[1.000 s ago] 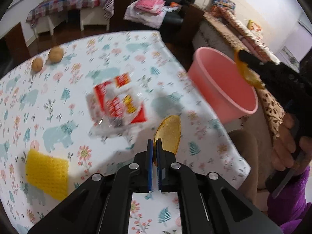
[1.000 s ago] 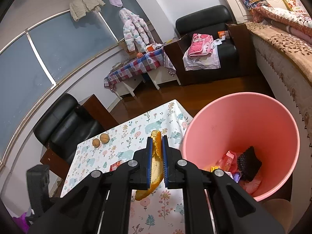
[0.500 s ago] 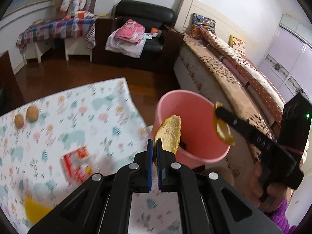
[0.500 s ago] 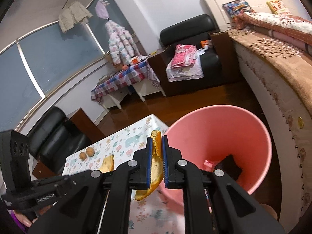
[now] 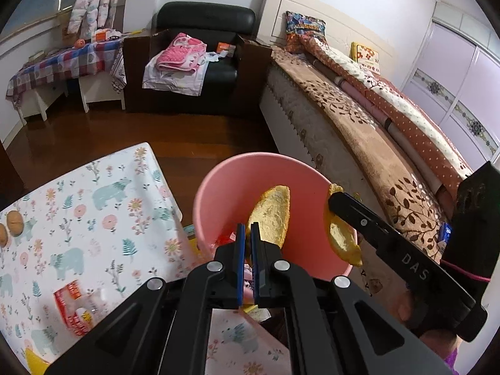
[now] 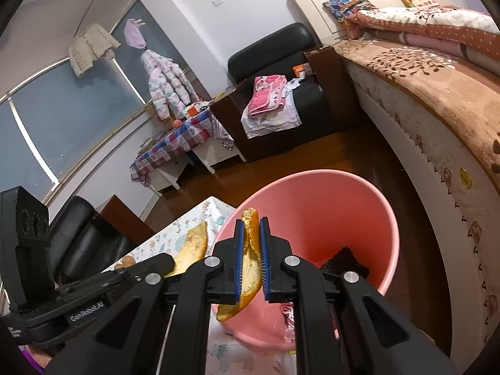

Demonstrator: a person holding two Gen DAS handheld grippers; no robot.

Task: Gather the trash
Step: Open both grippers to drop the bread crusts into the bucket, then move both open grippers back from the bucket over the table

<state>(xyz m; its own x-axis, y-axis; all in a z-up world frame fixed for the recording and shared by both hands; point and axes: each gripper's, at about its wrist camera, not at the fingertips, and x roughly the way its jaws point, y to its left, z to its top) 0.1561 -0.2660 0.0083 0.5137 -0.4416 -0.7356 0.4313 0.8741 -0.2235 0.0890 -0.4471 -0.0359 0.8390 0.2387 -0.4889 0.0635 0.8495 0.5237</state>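
Bedroom furniture fills the background: a bed (image 5: 359, 118) with a brown leaf-patterned cover along the right, a black armchair (image 5: 203, 25) piled with pink and white laundry, and a low side table under a checked cloth (image 5: 59, 62). Nearer, a tabletop (image 5: 93, 218) covered in a floral, bear-printed cloth is seen, with a pink bucket (image 5: 218, 187) standing just beside its corner.

A yellow peel (image 5: 275, 215) is clamped between the blue pads of the left claw (image 5: 246, 243) and is held over the bucket's mouth. A second peel (image 6: 251, 268) is pinched in the right claw (image 6: 251, 259), its lower end hanging below the fingers, at the bucket's near rim. Inside the bucket a black crinkled piece (image 6: 343, 261) and some red wrappers are visible, though their detail is hard to make out.

On the tabletop a red-and-white wrapper (image 5: 75, 306) lies near the left claw's body, and two small brown round items (image 5: 9, 226) sit at the far left edge.
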